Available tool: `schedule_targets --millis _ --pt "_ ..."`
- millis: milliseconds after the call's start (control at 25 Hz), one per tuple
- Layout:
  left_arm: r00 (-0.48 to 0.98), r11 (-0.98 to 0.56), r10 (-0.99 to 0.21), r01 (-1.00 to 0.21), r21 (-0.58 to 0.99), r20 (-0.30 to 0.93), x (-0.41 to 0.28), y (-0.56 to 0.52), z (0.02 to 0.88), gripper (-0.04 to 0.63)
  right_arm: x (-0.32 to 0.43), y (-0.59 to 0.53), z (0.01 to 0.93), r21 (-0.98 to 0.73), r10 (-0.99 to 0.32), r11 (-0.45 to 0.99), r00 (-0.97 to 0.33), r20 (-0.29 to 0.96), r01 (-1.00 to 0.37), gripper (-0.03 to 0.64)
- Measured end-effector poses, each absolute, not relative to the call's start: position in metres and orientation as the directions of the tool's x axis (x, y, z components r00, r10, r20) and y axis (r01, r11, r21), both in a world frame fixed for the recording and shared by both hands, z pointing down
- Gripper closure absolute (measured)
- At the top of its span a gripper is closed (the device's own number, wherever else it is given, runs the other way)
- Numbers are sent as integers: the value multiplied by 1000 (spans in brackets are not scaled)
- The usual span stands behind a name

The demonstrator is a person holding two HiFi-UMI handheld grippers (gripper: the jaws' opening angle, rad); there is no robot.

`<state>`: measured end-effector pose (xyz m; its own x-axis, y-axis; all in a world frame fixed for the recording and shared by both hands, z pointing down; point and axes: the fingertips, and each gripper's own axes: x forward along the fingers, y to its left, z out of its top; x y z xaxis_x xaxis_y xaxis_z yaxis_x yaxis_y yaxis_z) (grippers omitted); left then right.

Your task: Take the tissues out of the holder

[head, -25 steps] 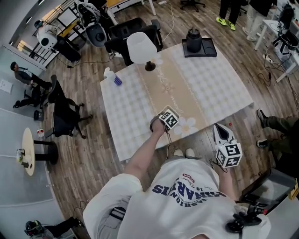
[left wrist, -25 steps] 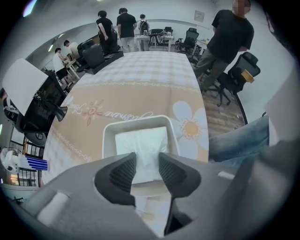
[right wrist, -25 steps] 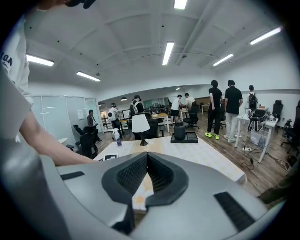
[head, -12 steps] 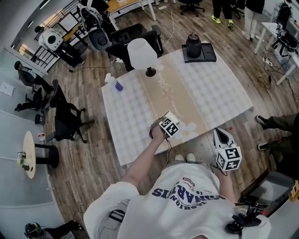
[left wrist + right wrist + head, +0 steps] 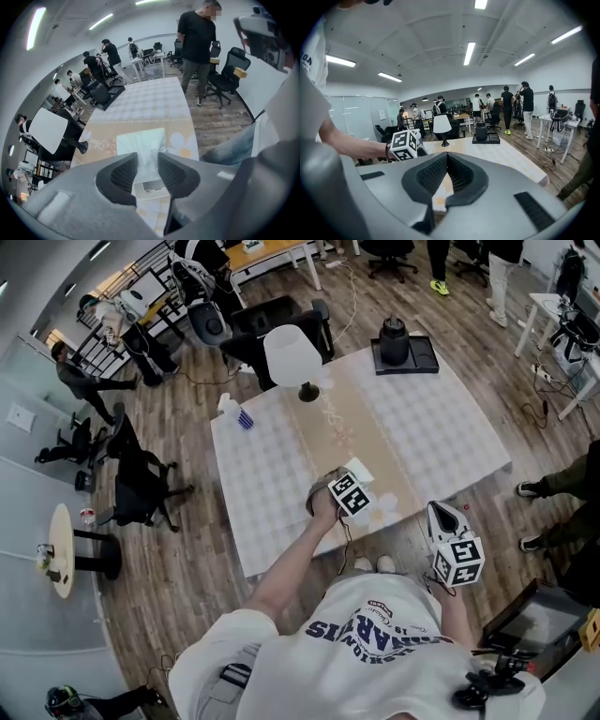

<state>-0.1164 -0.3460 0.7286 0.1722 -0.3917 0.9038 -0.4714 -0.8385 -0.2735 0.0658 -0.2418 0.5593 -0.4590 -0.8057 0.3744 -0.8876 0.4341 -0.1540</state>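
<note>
A pale tissue (image 5: 140, 140) stands up out of a white holder (image 5: 151, 186) on the beige table runner near the table's front edge. My left gripper (image 5: 147, 157) hangs right over the holder. Its jaws are closing, with the tissue's lower part in the gap between the pads, and the pads still stand apart. In the head view the left gripper (image 5: 352, 486) hides the holder, and a white corner of tissue (image 5: 362, 470) shows past its marker cube. My right gripper (image 5: 448, 519) is off the table by my right side, and in its own view the right gripper (image 5: 446, 157) is shut and empty.
The checked table (image 5: 450, 427) carries a white lamp (image 5: 292, 357) at the back, a black tray with a dark pot (image 5: 403, 341) at the back right, and a small bottle (image 5: 234, 411) at the left. Office chairs and people stand around.
My left gripper has shifted slightly toward the table's front edge. A white piece of tissue now shows beyond its cube. The right gripper has stayed put.
</note>
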Motion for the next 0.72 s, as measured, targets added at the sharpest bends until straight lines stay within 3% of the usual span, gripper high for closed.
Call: schedule_targets --millis 720 --pt "245 -913 -371 -274 -303 896 -27 -353 713 457 123 -216 559 -153 -878 274 -312 364 -950 609"
